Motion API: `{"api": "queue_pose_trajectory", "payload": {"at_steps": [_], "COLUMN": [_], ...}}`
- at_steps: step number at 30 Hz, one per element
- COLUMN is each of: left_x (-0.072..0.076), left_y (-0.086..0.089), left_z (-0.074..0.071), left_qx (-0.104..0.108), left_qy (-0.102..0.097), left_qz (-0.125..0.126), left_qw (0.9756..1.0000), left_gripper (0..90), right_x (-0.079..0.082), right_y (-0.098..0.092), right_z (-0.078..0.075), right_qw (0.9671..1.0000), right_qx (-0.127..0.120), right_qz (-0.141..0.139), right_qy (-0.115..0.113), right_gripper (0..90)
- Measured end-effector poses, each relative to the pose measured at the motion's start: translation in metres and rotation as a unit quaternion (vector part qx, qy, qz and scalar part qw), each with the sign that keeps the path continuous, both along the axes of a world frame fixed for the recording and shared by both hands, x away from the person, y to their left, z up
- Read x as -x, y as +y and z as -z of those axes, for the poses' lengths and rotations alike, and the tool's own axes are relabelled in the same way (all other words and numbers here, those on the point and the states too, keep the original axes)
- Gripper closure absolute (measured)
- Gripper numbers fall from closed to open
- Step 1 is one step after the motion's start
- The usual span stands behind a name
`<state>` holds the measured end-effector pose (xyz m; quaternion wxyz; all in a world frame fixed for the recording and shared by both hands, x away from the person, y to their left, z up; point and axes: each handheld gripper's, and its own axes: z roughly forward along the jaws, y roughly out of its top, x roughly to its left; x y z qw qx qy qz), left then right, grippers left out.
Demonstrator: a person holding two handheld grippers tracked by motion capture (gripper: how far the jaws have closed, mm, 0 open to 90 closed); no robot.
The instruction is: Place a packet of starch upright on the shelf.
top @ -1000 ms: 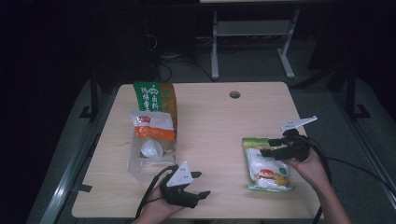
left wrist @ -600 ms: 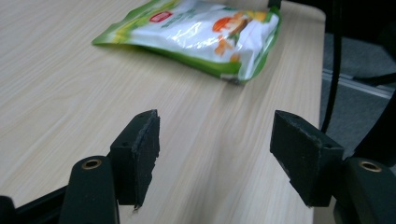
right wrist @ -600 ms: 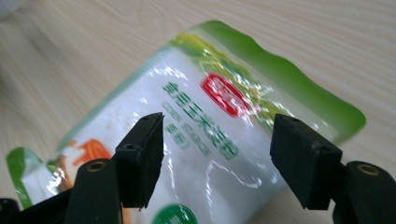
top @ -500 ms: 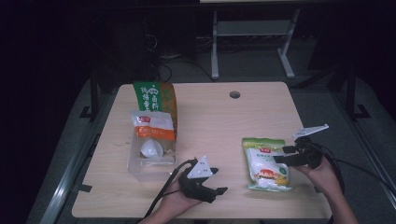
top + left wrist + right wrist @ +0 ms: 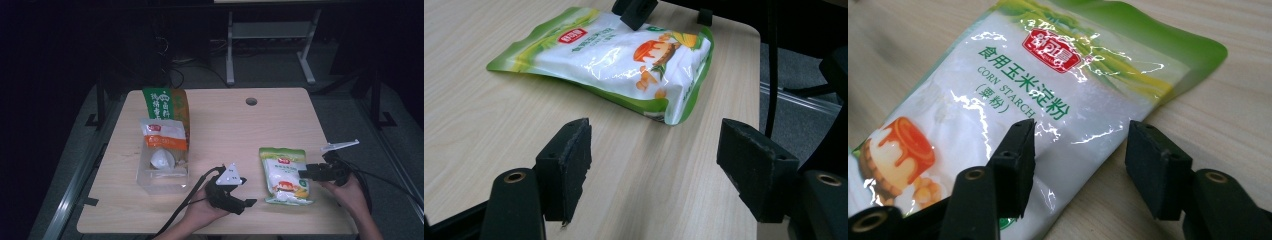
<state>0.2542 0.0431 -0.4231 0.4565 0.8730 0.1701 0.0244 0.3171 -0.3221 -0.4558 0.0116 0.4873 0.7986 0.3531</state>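
From the high view, the corn starch pouch [image 5: 286, 175] lies flat on the tabletop [image 5: 235, 135] at lower right of the frame, and the right tool [image 5: 306, 173] comes in level from the right, its tips right at the pouch's right edge. The left tool [image 5: 246, 205] sits at bottom centre, aimed toward the pouch but apart from it. Over at the left of the frame a clear bin [image 5: 162, 172] holds an orange-labelled packet [image 5: 162, 134] and a white round thing [image 5: 162, 161], with a green and brown bag [image 5: 166, 102] standing behind it. In the left gripper view, the left tool [image 5: 654, 165] has its jaws wide apart with nothing but bare wood between them; the pouch [image 5: 609, 55] lies ahead in the upper half of the frame, and the other tool's dark tip rests at its far edge. In the right gripper view, the right tool [image 5: 1078, 160] has its jaws partly open and just been closing, straddling the pouch's [image 5: 1013, 105] near edge; the pads [image 5: 1020, 150] do not appear to press on it yet, so I'd say nothing is held. The step looks like the approach for picking up the pouch by its edge. Next, I'd judge, the right tool needs one jaw under the film and one above, then a firm pinch before any lift, since the glossy pouch may slide.
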Motion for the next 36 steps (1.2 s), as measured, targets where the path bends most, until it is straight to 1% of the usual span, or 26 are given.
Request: {"api": "queue_pose_trajectory", "payload": {"at_steps": [2,4,5,6,9,11,12,13,14,15,16,17,18,19,20,21,22,25,27,28,29,30,31,33,35,36], "left_x": [0.001,0.002,0.002,0.002,0.002,0.001,0.002,0.002,0.002,0.002,0.002,0.002,0.001,0.001,0.001,0.001,0.000,0.000,0.000,0.000,0.000,0.000,0.000,-0.001,-0.002,-0.004], "left_y": [-0.001,-0.001,-0.001,-0.001,-0.001,-0.002,-0.002,-0.002,-0.001,-0.001,-0.001,-0.001,0.001,0.001,0.001,0.001,0.002,0.003,0.004,0.004,0.004,0.004,0.004,0.003,0.003,0.002], "left_z": [0.001,0.000,0.000,0.000,0.001,0.001,0.002,0.002,0.002,0.002,0.002,0.002,0.003,0.003,0.003,0.003,0.003,0.002,0.003,0.003,0.003,0.005,0.005,0.006,0.007,0.008], "left_qx": [0.001,0.000,0.000,0.002,-0.001,-0.003,-0.004,-0.004,-0.002,-0.002,-0.002,-0.001,0.000,0.000,0.000,0.000,-0.001,0.000,0.002,0.002,0.001,0.002,0.002,-0.002,-0.003,0.000], "left_qy": [0.000,-0.001,-0.001,0.000,-0.001,-0.001,-0.001,-0.001,0.001,0.001,-0.001,0.000,0.004,0.004,0.003,0.003,0.002,0.002,0.002,0.002,0.001,0.006,0.006,0.004,0.006,0.009], "left_qz": [0.000,0.000,0.000,0.000,0.000,0.001,0.001,0.001,-0.001,-0.001,-0.001,-0.001,-0.002,-0.002,-0.002,-0.002,-0.002,-0.004,-0.007,-0.007,-0.006,-0.009,-0.009,-0.009,-0.010,-0.012], "left_qw": [1.0000,1.0000,1.0000,1.0000,1.0000,1.0000,1.0000,1.0000,1.0000,1.0000,1.0000,1.0000,1.0000,1.0000,1.0000,1.0000,1.0000,1.0000,1.0000,1.0000,1.0000,0.9999,0.9999,0.9999,0.9999,0.9999], "left_gripper": [29.8,29.8,29.8,29.9,29.9,29.9,29.8,29.8,29.8,29.8,29.8,29.7,29.7,29.7,29.7,29.7,29.7,29.7,29.8,29.8,29.8,29.8,29.8,29.8,29.8,29.8], "right_x": [0.002,0.003,0.005,0.008,0.010,0.012,0.011,0.011,0.008,0.006,0.006,0.004,0.004,0.004,0.006,0.006,0.009,0.011,0.012,0.012,0.010,0.006,0.006,0.000,-0.003,-0.004], "right_y": [-0.001,-0.002,-0.002,-0.001,0.000,0.002,0.002,0.002,0.000,-0.001,-0.001,-0.003,-0.003,-0.003,-0.003,-0.003,0.000,0.004,0.005,0.005,0.004,0.003,0.003,0.004,0.005,0.004], "right_z": [0.001,0.001,0.001,0.001,0.001,0.000,0.000,0.000,-0.001,0.000,0.000,0.002,0.003,0.003,0.005,0.005,0.005,0.005,0.003,0.003,0.001,0.000,0.000,0.001,0.003,0.006], "right_qw": [0.9999,0.9999,0.9999,0.9999,0.9999,0.9999,1.0000,1.0000,1.0000,1.0000,1.0000,0.9998,0.9997,0.9997,0.9994,0.9994,0.9993,0.9994,0.9995,0.9995,0.9996,0.9996,0.9996,0.9995,0.9994,0.9987], "right_qx": [-0.005,-0.005,-0.007,-0.007,-0.005,-0.001,0.000,0.000,0.001,0.001,0.001,-0.011,-0.021,-0.021,-0.031,-0.031,-0.036,-0.033,-0.027,-0.027,-0.024,-0.018,-0.018,-0.012,-0.016,-0.033], "right_qz": [0.013,0.013,0.015,0.015,0.011,0.005,0.001,0.001,0.002,0.002,0.002,0.009,0.008,0.008,0.005,0.005,0.001,-0.001,-0.009,-0.009,-0.006,-0.006,-0.006,-0.002,0.003,0.004], "right_qy": [0.003,-0.002,0.002,-0.004,-0.006,-0.009,-0.006,-0.006,0.002,0.005,0.005,0.014,0.014,0.014,0.013,0.013,0.013,0.010,0.013,0.013,0.015,0.019,0.019,0.030,0.031,0.039], "right_gripper": [52.0,57.1,59.7,62.7,65.8,65.6,58.4,58.4,50.1,47.1,47.1,50.4,52.6,52.6,61.9,61.9,69.2,71.1,62.0,62.0,58.3,50.7,50.7,47.3,46.7,52.9]}}
